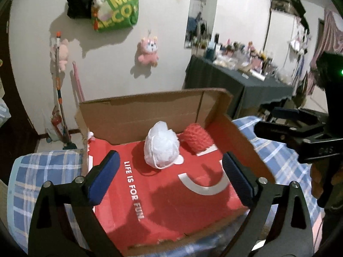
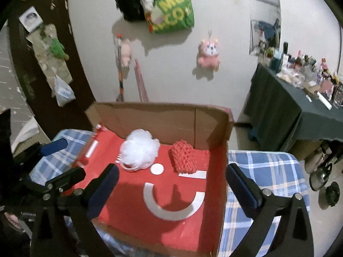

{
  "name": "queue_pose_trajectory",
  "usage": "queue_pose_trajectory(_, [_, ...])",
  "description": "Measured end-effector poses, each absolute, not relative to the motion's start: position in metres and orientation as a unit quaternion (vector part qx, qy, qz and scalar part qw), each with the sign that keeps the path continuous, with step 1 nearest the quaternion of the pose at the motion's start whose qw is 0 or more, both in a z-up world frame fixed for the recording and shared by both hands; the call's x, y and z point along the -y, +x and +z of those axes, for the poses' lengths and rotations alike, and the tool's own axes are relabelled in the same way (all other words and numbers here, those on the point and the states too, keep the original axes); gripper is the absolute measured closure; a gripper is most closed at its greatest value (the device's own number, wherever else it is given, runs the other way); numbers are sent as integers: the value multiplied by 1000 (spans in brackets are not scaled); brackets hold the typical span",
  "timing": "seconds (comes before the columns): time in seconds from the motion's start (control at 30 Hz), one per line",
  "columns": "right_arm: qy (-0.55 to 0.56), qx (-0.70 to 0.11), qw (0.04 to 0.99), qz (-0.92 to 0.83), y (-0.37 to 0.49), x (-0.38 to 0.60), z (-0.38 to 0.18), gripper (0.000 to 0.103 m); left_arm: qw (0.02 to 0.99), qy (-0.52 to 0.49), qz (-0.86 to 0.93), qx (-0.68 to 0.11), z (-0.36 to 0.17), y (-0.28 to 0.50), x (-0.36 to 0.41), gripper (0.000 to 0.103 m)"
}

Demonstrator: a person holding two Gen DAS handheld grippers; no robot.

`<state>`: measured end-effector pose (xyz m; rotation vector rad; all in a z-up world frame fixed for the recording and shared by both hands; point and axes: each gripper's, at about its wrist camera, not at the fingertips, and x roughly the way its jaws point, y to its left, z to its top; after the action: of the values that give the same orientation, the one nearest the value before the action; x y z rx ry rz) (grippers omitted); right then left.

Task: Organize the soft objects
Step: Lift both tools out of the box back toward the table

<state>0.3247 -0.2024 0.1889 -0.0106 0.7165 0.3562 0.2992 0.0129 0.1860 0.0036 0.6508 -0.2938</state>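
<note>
White mesh bath puff (image 1: 161,147) & red knitted pad (image 1: 198,138) sit side by side, centre frame, at back wall of open red-lined cardboard box (image 1: 150,115), i.e. stowed. Left gripper (image 1: 170,176) & right gripper (image 2: 171,184): jaws spread wide, nothing between, lower frame.

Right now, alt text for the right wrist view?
An open cardboard box with a red printed floor sits on a blue plaid cloth, holding a white mesh bath pouf beside a red knitted pad. The right gripper hovers in front, jaws open and empty.
</note>
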Motion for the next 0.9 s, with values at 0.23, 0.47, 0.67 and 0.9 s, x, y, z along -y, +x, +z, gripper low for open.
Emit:
queue_pose_trajectory(0.23, [1,-281,943,180,250,218,213,0,948,-9,-174,-265,206,232,-11,1])
queue_pose_trajectory(0.47, [-48,-209,964,156,175,215,216,0,972,18,-152,-181,214,155,-1,0])
queue_pose_trajectory(0.67, [-60,-166,974,142,121,213,202,0,983,29,-122,-134,207,98,6,0])
queue_pose_trajectory(0.9, [-51,-147,979,135,69,212,178,0,988,25,-109,-104,189,46,9,0])
